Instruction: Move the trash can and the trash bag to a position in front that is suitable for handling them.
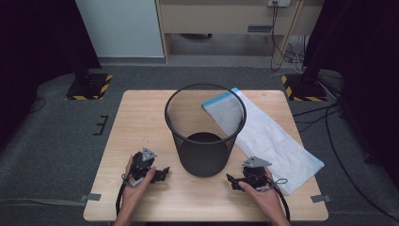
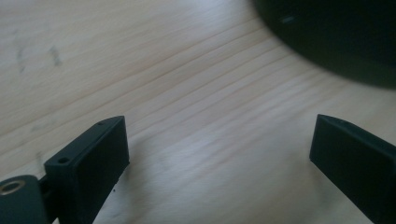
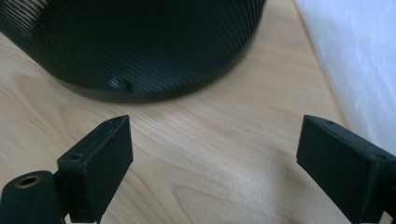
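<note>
The round black wire-mesh bin (image 1: 205,129) stands in the middle of our light wooden table (image 1: 136,122), just beside a white plastic bag (image 1: 273,139). Our left gripper (image 1: 162,173) and right gripper (image 1: 231,180) are both wide apart, holding nothing.

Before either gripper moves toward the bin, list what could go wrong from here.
1. The mesh bin is tall and looks light; a nudge from the left gripper or right gripper, both open beside its base, could tip or slide it.
2. The white bag overhangs the table at the right edge; a careless pull may drag it off.
</note>
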The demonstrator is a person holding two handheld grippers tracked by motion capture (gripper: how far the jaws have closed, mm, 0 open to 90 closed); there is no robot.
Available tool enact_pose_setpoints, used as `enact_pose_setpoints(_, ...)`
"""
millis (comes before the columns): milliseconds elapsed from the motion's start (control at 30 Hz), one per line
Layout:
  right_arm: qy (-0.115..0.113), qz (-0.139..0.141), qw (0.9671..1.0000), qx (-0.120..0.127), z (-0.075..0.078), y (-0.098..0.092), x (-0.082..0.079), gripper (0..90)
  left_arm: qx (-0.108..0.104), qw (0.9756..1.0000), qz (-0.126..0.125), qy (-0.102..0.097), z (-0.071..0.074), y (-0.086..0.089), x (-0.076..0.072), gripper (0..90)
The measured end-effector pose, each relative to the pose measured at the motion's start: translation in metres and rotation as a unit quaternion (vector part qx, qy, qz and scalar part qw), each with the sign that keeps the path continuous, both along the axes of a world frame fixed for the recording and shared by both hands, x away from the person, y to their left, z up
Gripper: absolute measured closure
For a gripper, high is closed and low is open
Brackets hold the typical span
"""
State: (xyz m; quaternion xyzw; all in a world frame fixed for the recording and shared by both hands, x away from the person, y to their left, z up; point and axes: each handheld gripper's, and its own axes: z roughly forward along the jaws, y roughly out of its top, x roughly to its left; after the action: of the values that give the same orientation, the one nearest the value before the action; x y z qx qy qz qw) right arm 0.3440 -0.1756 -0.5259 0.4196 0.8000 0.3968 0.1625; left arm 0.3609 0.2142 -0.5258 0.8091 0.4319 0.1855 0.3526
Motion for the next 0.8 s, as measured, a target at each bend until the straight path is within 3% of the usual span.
enact_pose_setpoints(100, -0.007, 0.011, 0.9999, 0.005, 0.007, -0.001, 0.000, 9.0, -0.011, 0.9998, -0.016, -0.010, 0.006, -0.008, -0.010, 3.4)
enact_pose_setpoints(133, -0.016, 0.021, 0.9995, 0.014, 0.013, 0.000, 0.002, 8.6, -0.039, 0.9985, -0.037, -0.011, 0.015, -0.018, -0.020, 3.8)
enact_pose_setpoints(167, -0.021, 0.027, 0.9992, 0.020, 0.018, 0.001, 0.004, 8.6, -0.052, 0.9978, -0.040, -0.014, 0.020, -0.022, -0.022, 4.1)
enact_pose_setpoints(200, -0.022, 0.031, 0.9991, 0.017, 0.021, 0.002, 0.005, 8.6, -0.051, 0.9974, -0.043, -0.028, 0.027, -0.027, -0.026, 4.1)
enact_pose_setpoints(233, -0.029, 0.039, 0.9987, 0.016, 0.025, 0.004, 0.005, 8.6, -0.051, 0.9974, -0.043, -0.028, 0.027, -0.027, -0.026, 4.1)
enact_pose_setpoints(267, -0.035, 0.044, 0.9983, 0.013, 0.028, 0.006, 0.007, 8.6, -0.057, 0.9957, -0.058, -0.044, 0.039, -0.037, -0.033, 4.2)
enact_pose_setpoints(300, -0.035, 0.044, 0.9983, 0.013, 0.028, 0.006, 0.007, 8.6, -0.057, 0.9957, -0.058, -0.044, 0.039, -0.037, -0.033, 4.0)
enact_pose_setpoints(333, -0.045, 0.057, 0.9972, 0.020, 0.035, 0.008, 0.008, 8.5, -0.096, 0.9899, -0.091, -0.049, 0.047, -0.045, -0.036, 3.7)
enact_pose_setpoints(367, -0.045, 0.059, 0.9970, 0.021, 0.038, 0.009, 0.009, 8.5, -0.101, 0.9889, -0.094, -0.055, 0.049, -0.048, -0.036, 3.6)
enact_pose_setpoints(433, -0.052, 0.064, 0.9964, 0.016, 0.042, 0.012, 0.011, 8.4, -0.080, 0.9899, -0.092, -0.071, 0.051, -0.054, -0.035, 4.2)
enact_pose_setpoints(500, -0.061, 0.072, 0.9952, 0.023, 0.046, 0.016, 0.012, 8.4, -0.084, 0.9891, -0.099, -0.069, 0.051, -0.057, -0.034, 4.2)
enact_pose_setpoints(533, -0.064, 0.076, 0.9948, 0.022, 0.049, 0.019, 0.013, 8.0, -0.095, 0.9877, -0.099, -0.075, 0.052, -0.060, -0.031, 4.5)
enact_pose_setpoints(600, -0.067, 0.090, 0.9936, 0.014, 0.053, 0.025, 0.014, 7.3, -0.090, 0.9877, -0.093, -0.088, 0.054, -0.062, -0.029, 5.9)
enact_pose_setpoints(800, -0.066, 0.101, 0.9927, -0.004, 0.057, 0.036, 0.021, 6.7, -0.094, 0.9883, -0.087, -0.083, 0.055, -0.058, -0.016, 5.1)
